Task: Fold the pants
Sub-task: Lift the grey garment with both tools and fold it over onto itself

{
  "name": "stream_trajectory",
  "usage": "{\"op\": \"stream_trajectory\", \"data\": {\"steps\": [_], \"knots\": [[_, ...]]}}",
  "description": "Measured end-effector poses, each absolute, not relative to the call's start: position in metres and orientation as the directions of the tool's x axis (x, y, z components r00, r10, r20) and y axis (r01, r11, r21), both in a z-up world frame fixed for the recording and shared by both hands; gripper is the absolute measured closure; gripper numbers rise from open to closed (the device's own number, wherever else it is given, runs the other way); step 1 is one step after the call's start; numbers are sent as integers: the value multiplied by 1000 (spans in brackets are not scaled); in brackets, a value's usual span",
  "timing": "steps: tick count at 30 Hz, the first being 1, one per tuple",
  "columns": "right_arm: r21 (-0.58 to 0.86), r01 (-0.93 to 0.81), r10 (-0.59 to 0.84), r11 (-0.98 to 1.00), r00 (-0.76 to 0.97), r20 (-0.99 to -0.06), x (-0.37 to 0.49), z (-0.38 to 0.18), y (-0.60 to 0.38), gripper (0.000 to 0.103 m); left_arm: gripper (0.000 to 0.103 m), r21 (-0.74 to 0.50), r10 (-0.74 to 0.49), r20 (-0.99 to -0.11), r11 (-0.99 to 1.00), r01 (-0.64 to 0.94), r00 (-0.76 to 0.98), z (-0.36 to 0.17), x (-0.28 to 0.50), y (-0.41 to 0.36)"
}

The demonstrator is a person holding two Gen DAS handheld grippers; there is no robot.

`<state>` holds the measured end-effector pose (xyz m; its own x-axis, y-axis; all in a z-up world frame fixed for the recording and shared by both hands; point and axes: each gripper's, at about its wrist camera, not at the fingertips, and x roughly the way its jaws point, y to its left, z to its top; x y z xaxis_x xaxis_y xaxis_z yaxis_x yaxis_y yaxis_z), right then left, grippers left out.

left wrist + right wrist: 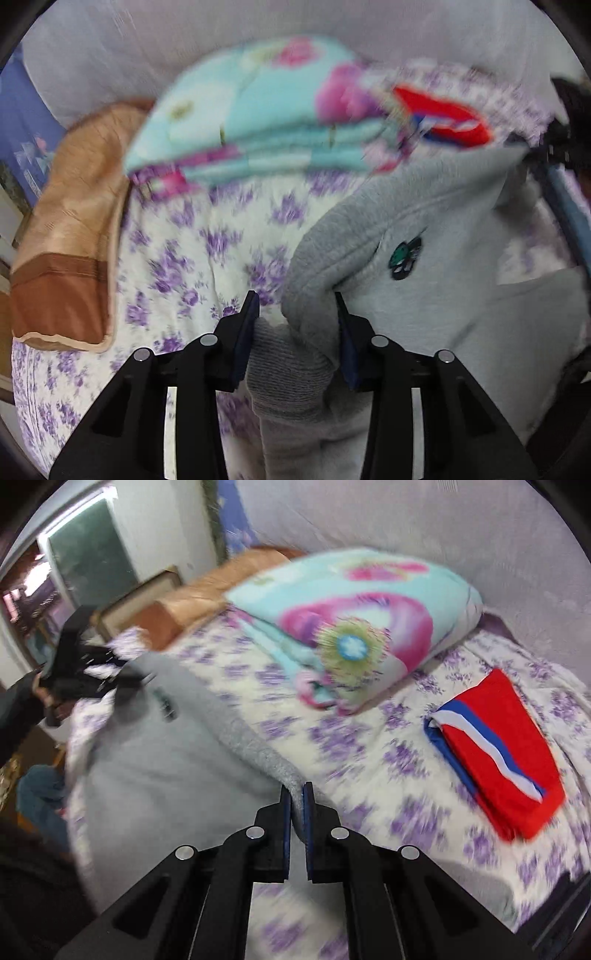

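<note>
The soft grey fleece pants (436,295) carry a small dark badge with a teal patch (405,258), and their ribbed band (288,373) is a slightly darker grey. They lie on a white bedsheet scattered with purple flower sprigs (388,760), which also bears a folded red garment with a white and blue stripe (506,753) and a folded aqua blanket printed with large pink blooms and a green-fringed blue flower (351,627). Beside the blanket sits a tan cushion with a brown band (74,229), and both black grippers have dark blue pads (286,823).
</note>
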<state>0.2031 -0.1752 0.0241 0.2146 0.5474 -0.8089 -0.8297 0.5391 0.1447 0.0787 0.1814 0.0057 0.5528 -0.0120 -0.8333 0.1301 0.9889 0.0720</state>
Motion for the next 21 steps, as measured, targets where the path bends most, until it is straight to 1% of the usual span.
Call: {"op": "stream_trajectory", "data": {"steps": [2,4,7,9,10,13,15,16,17,18,19,21], "knots": [[185,-831,584,525,193,-788,164,36,-197,97,65,127,1,-806,977,172,591,20,51,166],[231,-827,601,513,154,-785,129,34,-210,97,64,137,6,-817,973,185,576,19,35,159],[272,-813,581,515,97,-808,80,6,-220,97,64,117,-4,-829,976,181,559,11,-6,149],[349,-759,583,549,49,-811,56,-27,-227,96,63,86,-19,-838,982,166,545,-1,-29,148],[358,-748,575,559,38,-818,48,-39,-227,96,60,72,-22,-846,985,156,532,-11,-38,149],[374,-701,527,607,4,-850,25,-85,-224,95,59,61,-2,-896,990,128,445,-51,-57,151],[349,-699,498,624,11,-867,12,-99,-219,94,57,57,8,-900,993,100,435,-59,-63,151],[346,-694,496,631,17,-868,8,-100,-219,94,54,59,18,-898,995,80,440,-59,-67,152],[356,-679,503,642,22,-864,6,-98,-220,94,52,61,31,-899,997,55,437,-59,-69,153],[359,-679,512,640,29,-859,4,-92,-222,94,48,65,44,-899,997,33,436,-57,-73,155],[354,-686,521,635,43,-852,2,-84,-224,94,40,75,66,-897,997,4,437,-55,-77,159],[353,-693,548,629,72,-834,1,-67,-226,94,36,74,80,-891,997,-30,447,-50,-81,165]]}}
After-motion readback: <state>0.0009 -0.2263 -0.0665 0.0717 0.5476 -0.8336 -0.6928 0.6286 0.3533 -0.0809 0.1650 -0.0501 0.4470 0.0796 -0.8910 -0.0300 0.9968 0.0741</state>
